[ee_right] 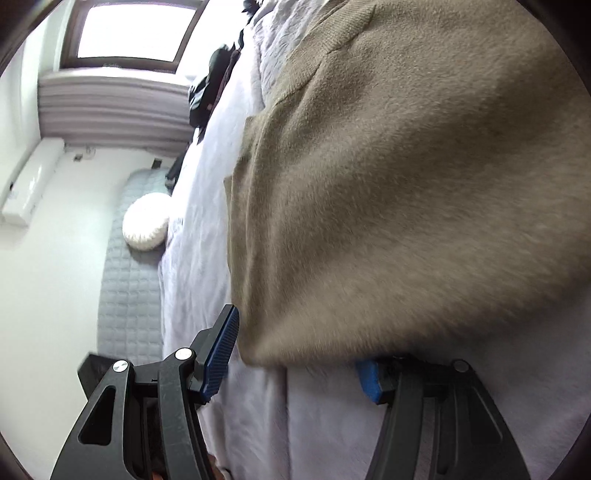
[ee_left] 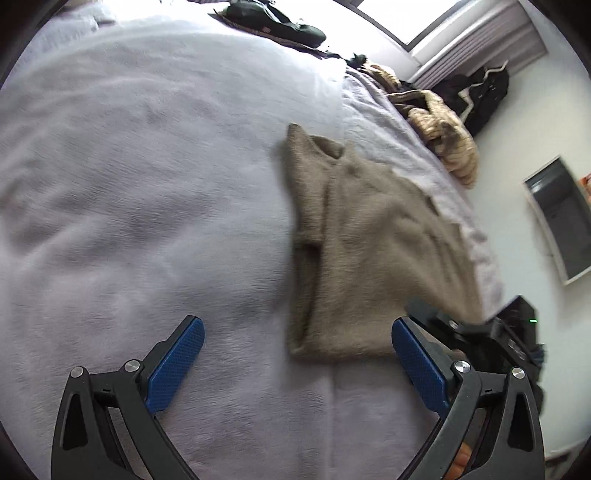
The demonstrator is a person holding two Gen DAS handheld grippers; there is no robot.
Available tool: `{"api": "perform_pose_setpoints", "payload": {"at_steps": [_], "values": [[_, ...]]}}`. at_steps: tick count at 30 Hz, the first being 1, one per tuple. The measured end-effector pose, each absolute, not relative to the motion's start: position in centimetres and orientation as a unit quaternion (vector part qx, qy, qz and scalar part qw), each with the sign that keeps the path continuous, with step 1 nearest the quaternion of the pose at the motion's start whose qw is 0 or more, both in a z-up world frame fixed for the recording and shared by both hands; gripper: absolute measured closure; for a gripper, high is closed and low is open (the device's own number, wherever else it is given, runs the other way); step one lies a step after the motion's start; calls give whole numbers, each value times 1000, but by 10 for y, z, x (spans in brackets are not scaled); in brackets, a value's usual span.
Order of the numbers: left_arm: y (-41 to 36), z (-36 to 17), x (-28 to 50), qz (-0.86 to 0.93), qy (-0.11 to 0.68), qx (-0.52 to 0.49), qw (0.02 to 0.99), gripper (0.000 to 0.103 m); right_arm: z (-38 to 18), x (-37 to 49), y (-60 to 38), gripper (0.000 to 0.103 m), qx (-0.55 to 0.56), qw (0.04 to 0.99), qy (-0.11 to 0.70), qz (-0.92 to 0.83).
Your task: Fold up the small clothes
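Taupe fuzzy knit sweater (ee_left: 354,236) lies on the pale lavender bedspread (ee_left: 147,184), partly folded, long axis running near-to-far, neckline at the far end, hem at the near end. From the left gripper (ee_left: 297,365) it sits ahead and to the right; near hem edge falls roughly between the spread blue pads, closer to the right pad (ee_left: 417,365). Left gripper is wide open, holds nothing, hovers low over the bedspread just short of the hem, tilted forward.

Right gripper (ee_right: 299,354) is much nearer: sweater (ee_right: 388,184) fills its view, near edge draped over the jaw mouth. Left blue pad (ee_right: 221,354) shows clear beside the fabric edge, right pad (ee_right: 369,376) mostly hidden under the knit. Jaws stand apart, not clamped; fabric seems to rest on them rather than be pinched, though actual contact is blurred.

Judgement: right hand is placed to grab the near hem corner; left needs to shift right to take the other corner. Soft knit, likely to sag.

Beige quilted garment (ee_left: 443,136) and dark clothes (ee_left: 280,22) lie far on the bed.
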State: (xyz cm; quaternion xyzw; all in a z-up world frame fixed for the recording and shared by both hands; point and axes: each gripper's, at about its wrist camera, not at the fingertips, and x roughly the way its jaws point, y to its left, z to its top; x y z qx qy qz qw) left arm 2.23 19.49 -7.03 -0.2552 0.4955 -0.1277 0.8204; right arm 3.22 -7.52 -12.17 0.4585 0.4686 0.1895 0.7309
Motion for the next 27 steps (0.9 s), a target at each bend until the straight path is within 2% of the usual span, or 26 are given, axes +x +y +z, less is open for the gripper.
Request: {"api": "perform_pose_setpoints", "payload": {"at_steps": [1, 2, 3, 8, 13, 19, 23, 25, 26, 27], "values": [[194, -71, 24, -139, 495, -265, 816, 1, -120, 35, -76, 62, 464, 730, 464, 193], [193, -72, 27, -154, 494, -276, 810, 1, -118, 37, -77, 92, 467, 729, 461, 197], [191, -74, 30, -170, 493, -290, 803, 1, -114, 39, -81, 94, 470, 729, 453, 205], [179, -84, 54, -244, 485, -372, 753, 1, -81, 42, -89, 94, 454, 748, 417, 244], [158, -91, 103, -270, 493, -400, 724, 1, -67, 43, -90, 94, 435, 757, 412, 261], [120, -81, 154, -293, 517, -365, 717, 1, -78, 40, -89, 94, 427, 749, 430, 267], [94, -82, 167, -266, 541, -317, 732, 2, -89, 36, -84, 89, 389, 729, 497, 266], [89, -85, 166, -251, 546, -298, 742, 14, -89, 30, -85, 84, 345, 721, 539, 266], [86, -86, 167, -236, 552, -281, 749, 30, -84, 24, -88, 80, 317, 724, 550, 269], [86, -88, 166, -221, 560, -260, 755, 52, -77, 20, -93, 73, 294, 732, 552, 270]]}}
